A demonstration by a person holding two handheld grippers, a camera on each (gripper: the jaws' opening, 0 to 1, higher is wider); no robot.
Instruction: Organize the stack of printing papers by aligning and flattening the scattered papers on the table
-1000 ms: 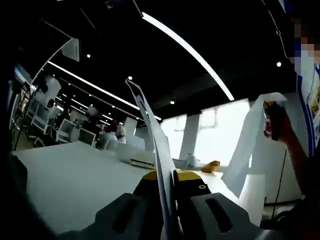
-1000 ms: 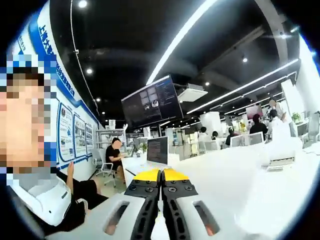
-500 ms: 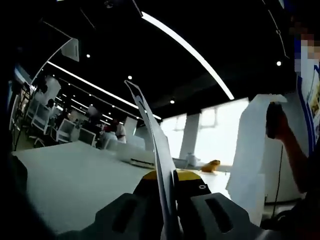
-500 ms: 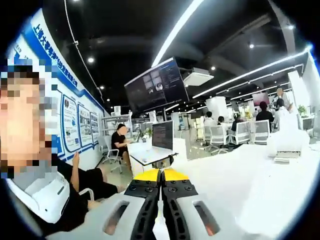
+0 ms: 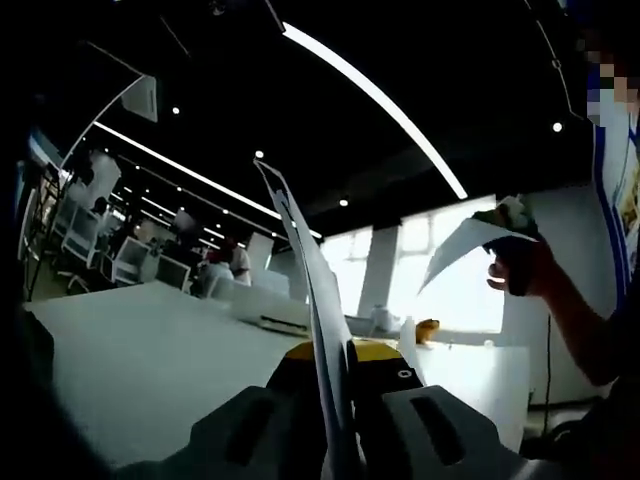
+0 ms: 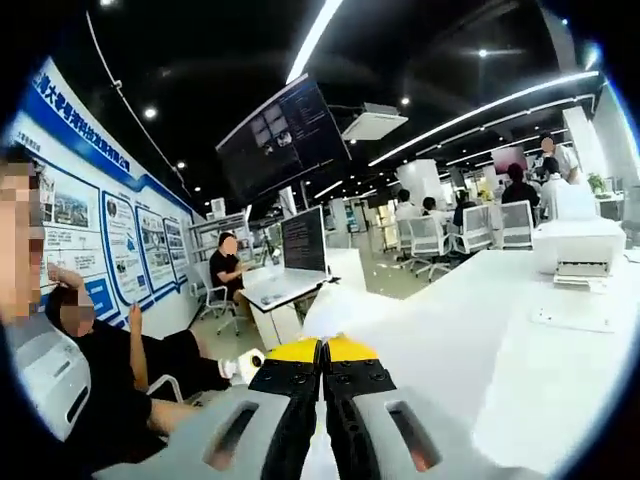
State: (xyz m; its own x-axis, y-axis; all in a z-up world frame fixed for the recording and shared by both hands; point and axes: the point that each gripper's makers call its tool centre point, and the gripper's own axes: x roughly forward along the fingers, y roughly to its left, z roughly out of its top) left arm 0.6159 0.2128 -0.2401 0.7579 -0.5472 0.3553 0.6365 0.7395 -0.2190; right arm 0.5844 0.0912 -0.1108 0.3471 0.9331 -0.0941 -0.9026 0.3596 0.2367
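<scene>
Thin white printing papers [image 5: 310,300], held edge-up above white bench [image 5: 140,370], both grippers' fingers [image 5: 345,365] clamping them: tap edges level, evenly.

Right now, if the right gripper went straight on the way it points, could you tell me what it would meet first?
Probably nothing close. The right gripper is shut on the paper and aims over the white table toward the small desk with the monitor. Depth is unclear, but the way looks free.

White papers [image 5: 312,290] held upright, edge-on, bowed.
</scene>
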